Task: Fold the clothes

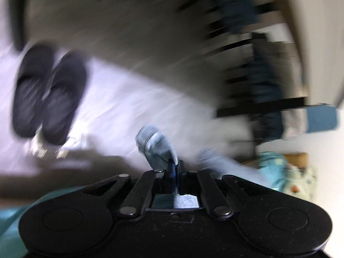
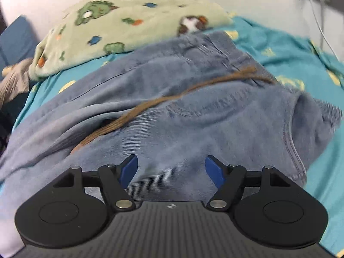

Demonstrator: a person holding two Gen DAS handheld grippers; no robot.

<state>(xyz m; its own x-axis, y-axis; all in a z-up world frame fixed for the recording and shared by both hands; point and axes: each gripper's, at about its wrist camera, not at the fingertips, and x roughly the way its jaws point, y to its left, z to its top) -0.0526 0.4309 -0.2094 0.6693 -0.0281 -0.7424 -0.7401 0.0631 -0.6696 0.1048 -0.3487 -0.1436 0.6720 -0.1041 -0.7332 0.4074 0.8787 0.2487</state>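
Left wrist view is heavily smeared by motion, yet the left claw (image 1: 173,167) is seen with its jaws brought fully together, and a bunched fold of light blue denim (image 1: 155,148) is pinched between the blue pads, rising just above them in a rounded lump. More of the same pale fabric (image 1: 228,165) is seen trailing off to the right of the claw. Beyond it, a pair of dark slippers (image 1: 47,94) is made out on a pale floor (image 1: 111,111), side by side at the left, and blurred dark furniture frames are seen at the upper right; what they belong to cannot be told. Right wrist view is sharp: the right claw (image 2: 171,168) is held wide, its blue pads well apart, with nothing gripped between them. It is poised just over the jeans (image 2: 193,111), which are spread in a rumpled heap across a bed covered by a teal sheet (image 2: 279,49) with yellow patches. A brown cord-like belt (image 2: 163,101) is seen lying diagonally across the denim. Behind the jeans, a pale green fleece blanket (image 2: 120,21) printed with cartoon animals is piled against the wall, touching the far edge of the denim. A white cable (image 2: 320,21) is seen hanging down the wall at the upper right.
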